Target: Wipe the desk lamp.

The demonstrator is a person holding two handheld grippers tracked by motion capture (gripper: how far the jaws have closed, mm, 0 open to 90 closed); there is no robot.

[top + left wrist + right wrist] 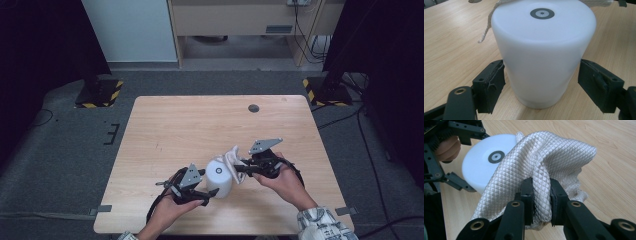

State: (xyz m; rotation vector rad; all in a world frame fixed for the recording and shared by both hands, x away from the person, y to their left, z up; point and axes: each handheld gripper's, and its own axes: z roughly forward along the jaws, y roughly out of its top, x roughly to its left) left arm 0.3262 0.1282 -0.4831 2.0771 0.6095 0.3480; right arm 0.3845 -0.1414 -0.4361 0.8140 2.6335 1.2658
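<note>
Wiping looks like the step in hand: the right gripper has its jaws clamped on a bunched quilted cloth, held against the far side of a white cylinder, which stands on the wooden table near the person's edge. The left gripper brackets the cylinder low down, jaws spread, one pad touching and the other just beside it. Closing that grip first should steady the cylinder, then the cloth can sweep across its top without tipping it.

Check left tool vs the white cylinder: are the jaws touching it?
Apart on one side at least. In the left gripper view the left tool straddles the white cylinder; the view-right jaw shows a plain gap of table, and the other jaw sits at its wall, contact unclear.
</note>
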